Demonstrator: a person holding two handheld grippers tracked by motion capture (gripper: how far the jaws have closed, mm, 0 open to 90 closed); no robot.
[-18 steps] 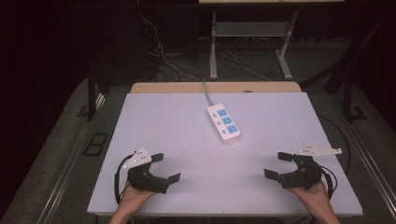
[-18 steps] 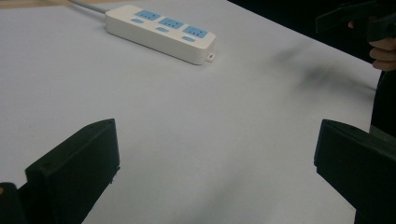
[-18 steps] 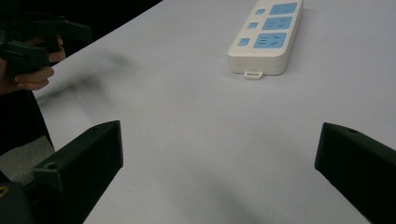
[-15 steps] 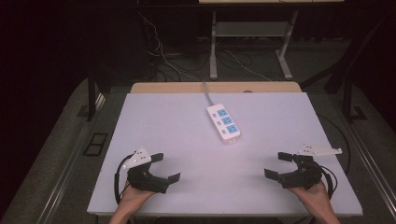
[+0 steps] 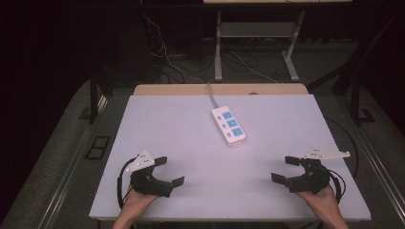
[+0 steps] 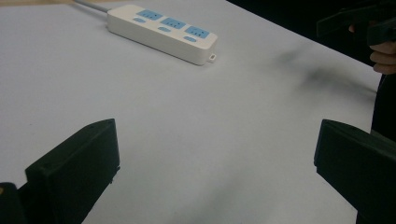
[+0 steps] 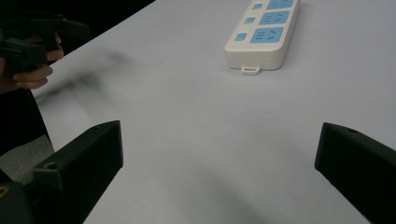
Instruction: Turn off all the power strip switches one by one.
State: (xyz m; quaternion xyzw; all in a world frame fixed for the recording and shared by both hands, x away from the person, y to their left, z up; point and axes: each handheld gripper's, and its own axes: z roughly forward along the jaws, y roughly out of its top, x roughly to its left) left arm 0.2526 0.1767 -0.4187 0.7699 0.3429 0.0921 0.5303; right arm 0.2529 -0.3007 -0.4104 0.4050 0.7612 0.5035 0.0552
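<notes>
White and blue, the power strip (image 5: pixel 229 125) lies untouched at the far middle of the bench (image 5: pixel 172 133), and since a moment ago nothing seems to have shifted: left tongs (image 5: pixel 168 171) and right tongs (image 5: pixel 286 169) rest released at the near corners, so work probably hasn't begun.

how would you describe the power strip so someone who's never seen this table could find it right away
Start from the white table and look toward its far middle, ahead of the left gripper and right gripper, both open near the front edge. There lies the power strip, set diagonally, its grey cable running off the far edge. It is a white bar with three blue sockets.
</notes>
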